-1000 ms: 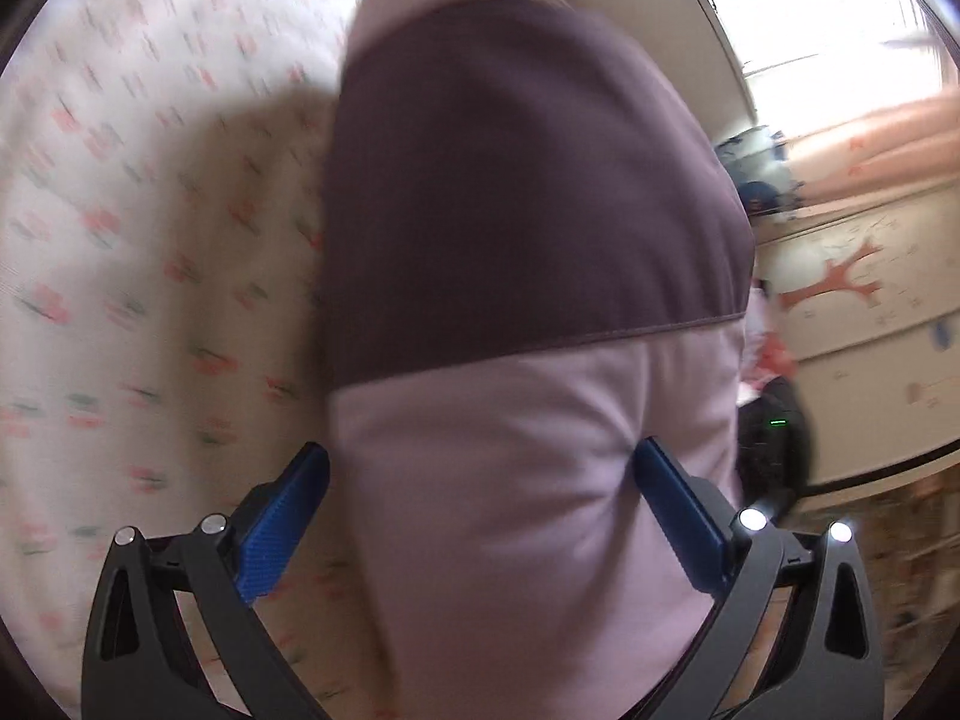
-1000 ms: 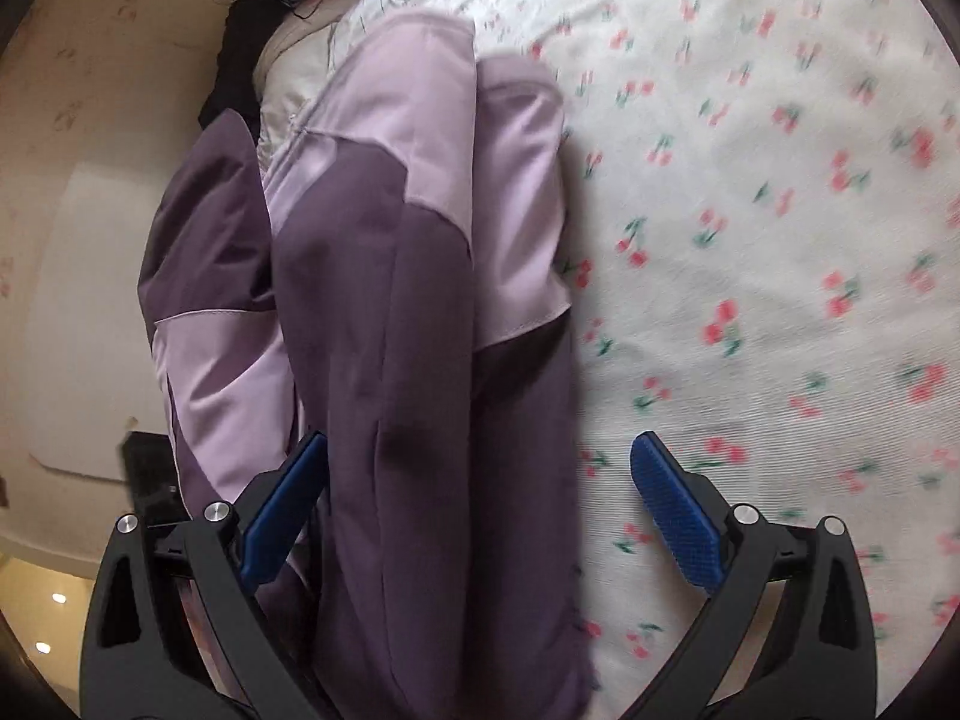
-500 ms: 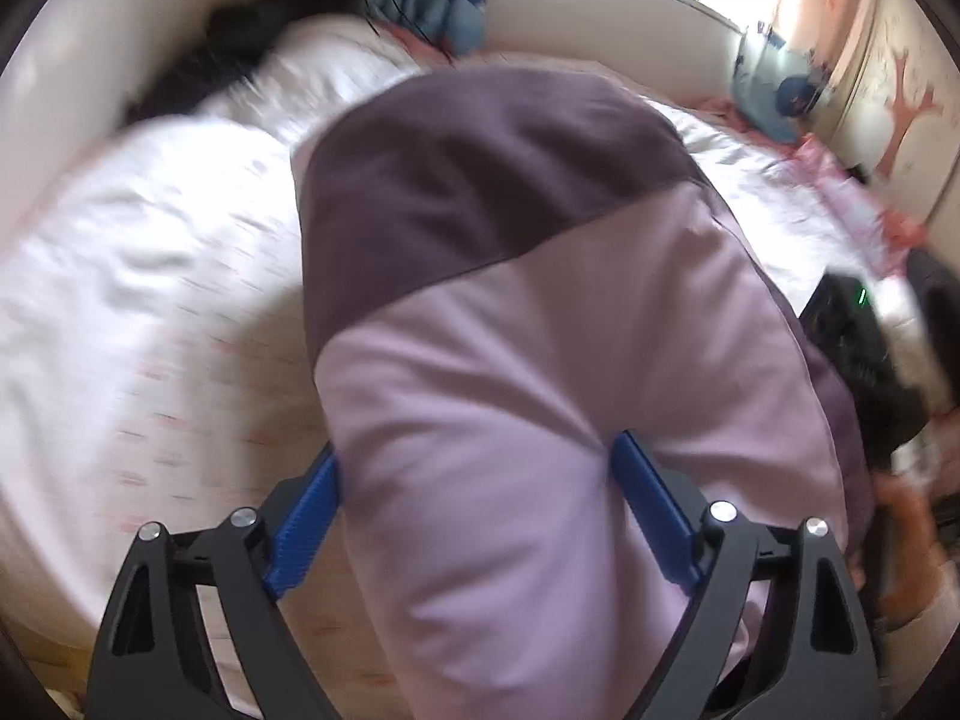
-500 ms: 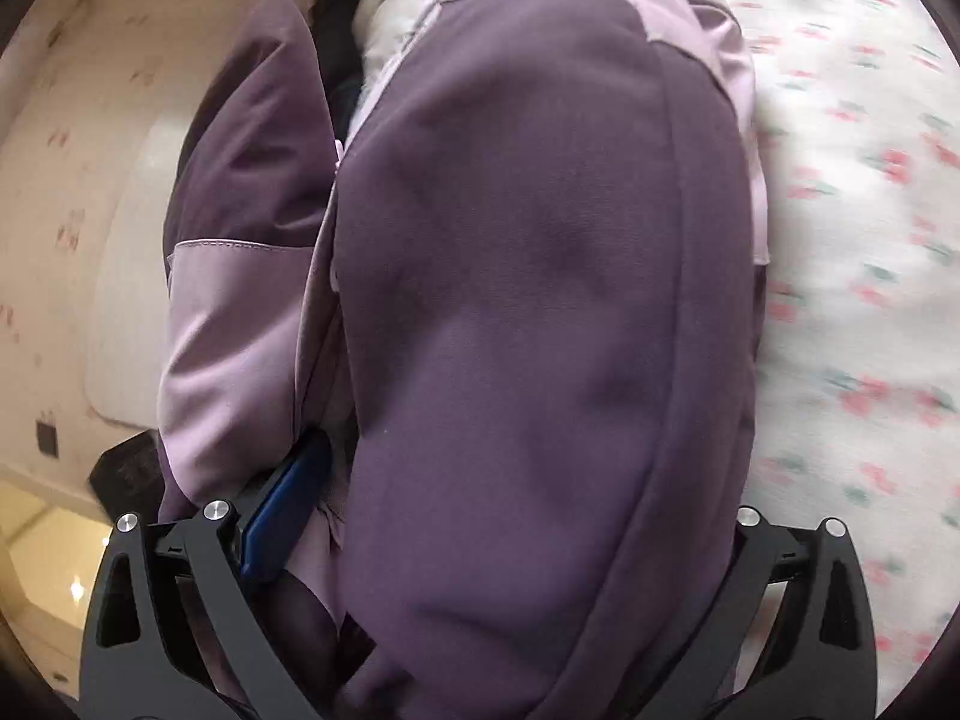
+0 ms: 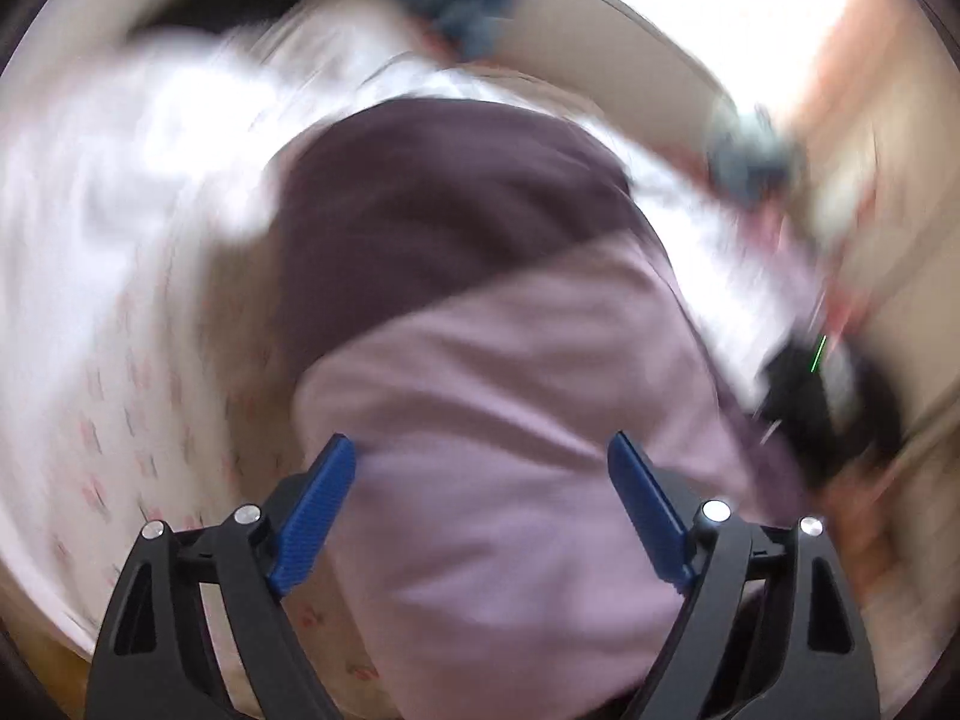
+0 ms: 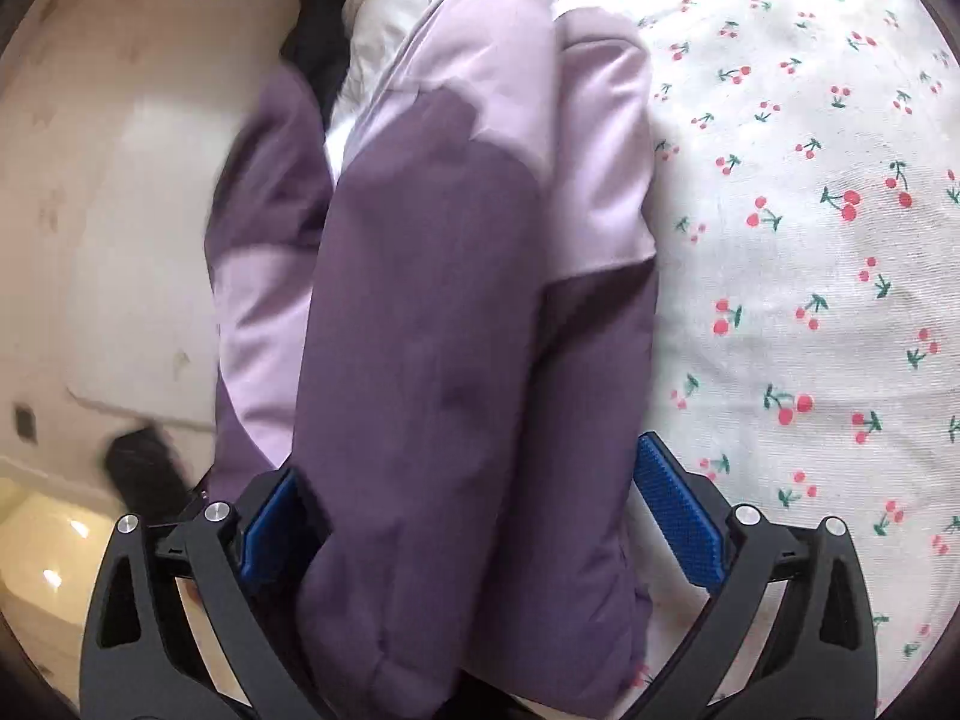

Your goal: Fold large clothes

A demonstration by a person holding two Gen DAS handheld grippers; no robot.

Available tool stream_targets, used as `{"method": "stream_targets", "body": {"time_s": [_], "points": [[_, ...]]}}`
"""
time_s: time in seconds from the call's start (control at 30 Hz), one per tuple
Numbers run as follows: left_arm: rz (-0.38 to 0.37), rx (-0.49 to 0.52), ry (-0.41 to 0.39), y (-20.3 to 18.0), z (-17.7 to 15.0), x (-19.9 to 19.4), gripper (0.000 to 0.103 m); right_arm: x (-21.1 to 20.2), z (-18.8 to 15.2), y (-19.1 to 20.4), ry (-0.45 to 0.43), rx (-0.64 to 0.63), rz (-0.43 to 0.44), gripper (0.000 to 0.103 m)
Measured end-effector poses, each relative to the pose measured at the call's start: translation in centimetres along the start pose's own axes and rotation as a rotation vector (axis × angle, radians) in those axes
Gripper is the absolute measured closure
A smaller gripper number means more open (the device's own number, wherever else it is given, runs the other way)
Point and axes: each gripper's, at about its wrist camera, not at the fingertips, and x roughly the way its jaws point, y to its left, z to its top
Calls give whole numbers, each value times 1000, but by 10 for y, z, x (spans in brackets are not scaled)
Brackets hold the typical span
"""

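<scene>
The left tool [image 5: 480,498] has a thick fold of a two-tone padded jacket [image 5: 516,432] between its blue pads [image 5: 312,507], which press into the pale lilac cloth on both sides, so it grips the bundle with the jaws set fairly wide; they have just been closing on it. Beyond the pads the lilac panel gives way to a dark purple panel, and the whole left view is smeared by motion blur. Behind the jacket lies a bed with a white sheet [image 5: 120,324] showing faint red marks, and a blue cushion [image 5: 462,6] sits near its far edge.

In the right view the right tool [image 6: 474,516] has the bulk of the same jacket [image 6: 432,360] bunched between its pads. The left pad is buried in dark purple cloth; the right pad [image 6: 678,516] stands at the edge of the cloth, and I cannot tell whether it presses. The jacket lies in long folds on the bed, on a sheet [image 6: 810,240] printed with red cherries, with a sleeve [image 6: 264,252] hanging off the left side against a pale wall.
</scene>
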Motion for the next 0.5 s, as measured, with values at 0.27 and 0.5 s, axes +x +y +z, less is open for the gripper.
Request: {"method": "stream_targets", "body": {"time_s": [0.27,0.5], "points": [[-306,-263,194,67,12,85,5,73,18,8,69,34,30,6],[-157,-18,-26,22,48,-2,5,103,47,84,-8,-130,252,6]]}}
